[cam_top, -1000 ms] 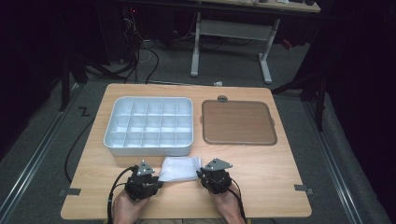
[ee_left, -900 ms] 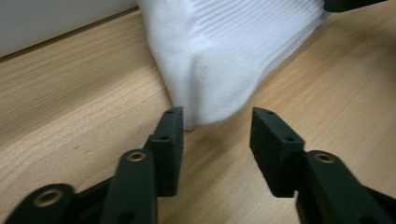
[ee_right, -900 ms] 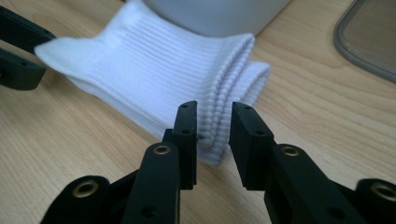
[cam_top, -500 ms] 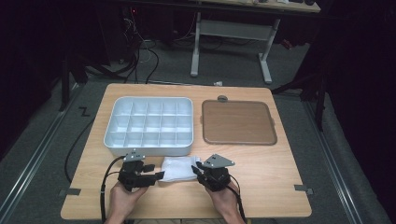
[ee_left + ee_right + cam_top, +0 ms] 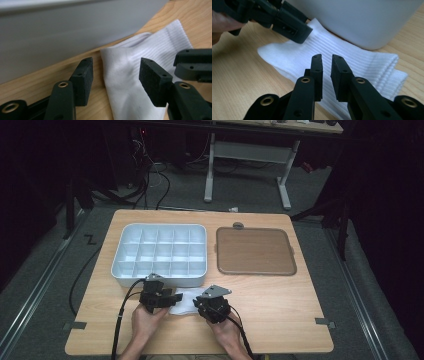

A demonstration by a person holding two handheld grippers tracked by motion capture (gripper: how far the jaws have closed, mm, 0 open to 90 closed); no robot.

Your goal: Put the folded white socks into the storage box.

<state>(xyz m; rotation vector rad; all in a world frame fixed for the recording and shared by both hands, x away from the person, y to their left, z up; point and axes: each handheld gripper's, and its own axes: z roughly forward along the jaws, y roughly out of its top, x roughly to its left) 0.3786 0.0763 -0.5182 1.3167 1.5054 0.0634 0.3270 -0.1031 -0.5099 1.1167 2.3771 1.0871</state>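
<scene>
Since the earlier frame both hands sit closer together over the white sock point(image 5: 184, 301). From the high view, the left claw point(image 5: 171, 297) is at 9 o'clock of the sock and the right claw point(image 5: 199, 303) at 3 o'clock, on the table point(image 5: 280, 310) just in front of the grey tray point(image 5: 159, 251).

From the left gripper view, the left claw point(image 5: 115, 72) stands apart over the sock's edge point(image 5: 125, 82), not pressing it.

From the right gripper view, the right claw point(image 5: 327, 68) has just been closing; a narrow gap remains, no cloth pinched, the sock point(image 5: 352, 65) lying under it.
</scene>
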